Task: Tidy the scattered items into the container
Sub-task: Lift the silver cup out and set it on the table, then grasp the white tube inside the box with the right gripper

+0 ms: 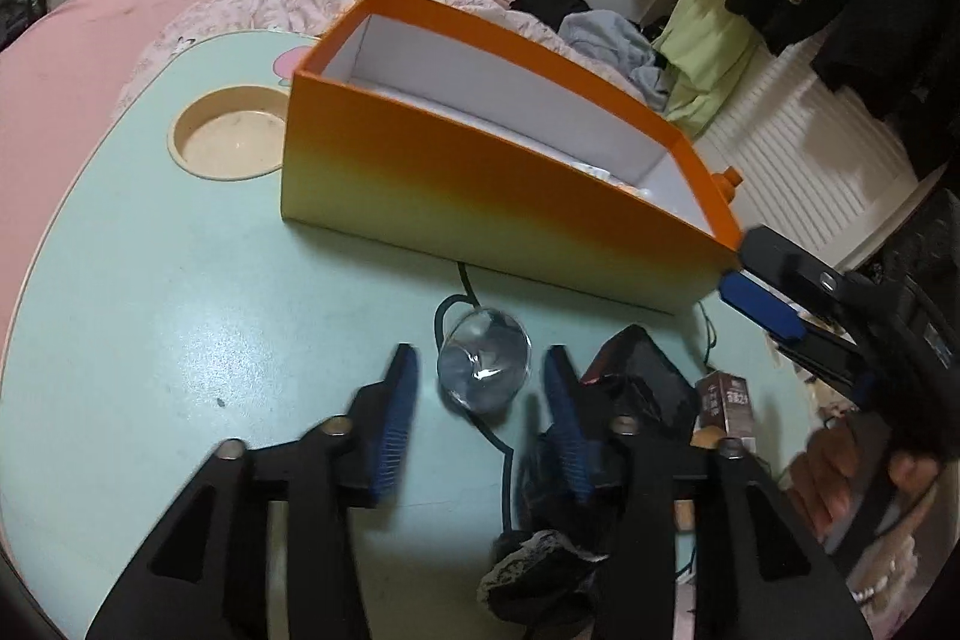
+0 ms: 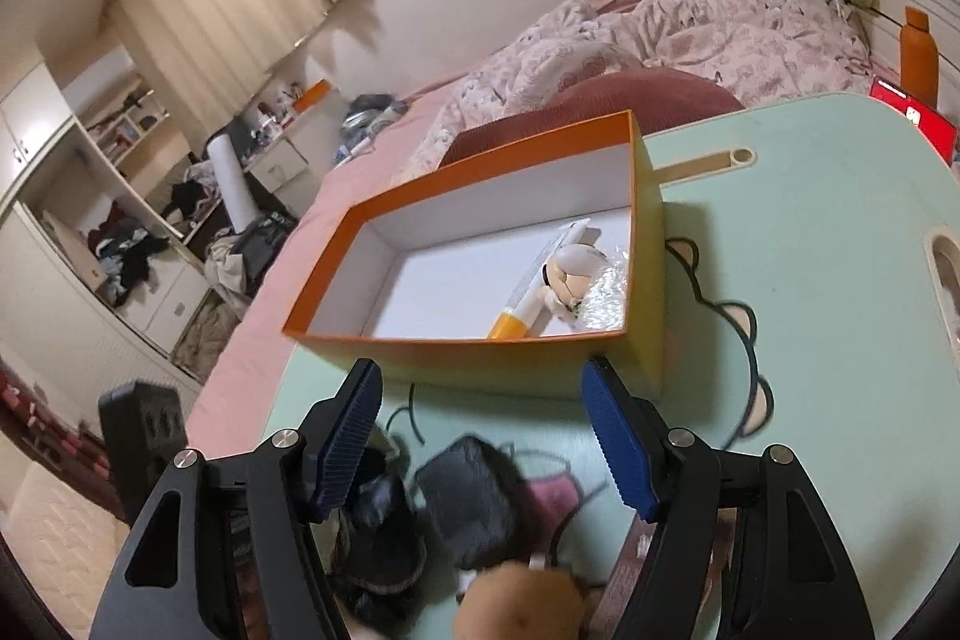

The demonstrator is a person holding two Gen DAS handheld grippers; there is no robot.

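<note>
An orange box (image 1: 480, 172) with a white inside stands on the pale green table (image 1: 180, 292). In the right wrist view the box (image 2: 480, 358) holds a tube with an orange cap (image 2: 528, 298), a small white figure (image 2: 570, 274) and clear wrapping. My left gripper (image 1: 480, 370) is open, with a clear glass (image 1: 485, 367) lying on its side between the fingers, untouched. My right gripper (image 2: 489, 436) is open and empty above a black pouch (image 2: 474, 508), dark cloth (image 2: 378, 532) and a brown round thing (image 2: 522, 604). The right gripper also shows in the left wrist view (image 1: 774, 292), beside the box corner.
A black cable (image 1: 474, 304) runs under the glass. A black case (image 1: 642, 370), a small brown carton (image 1: 729, 406) and black lace cloth (image 1: 540, 574) lie to the right. A round cup recess (image 1: 231, 139) is beyond. A pink bed (image 2: 420, 124) borders the table.
</note>
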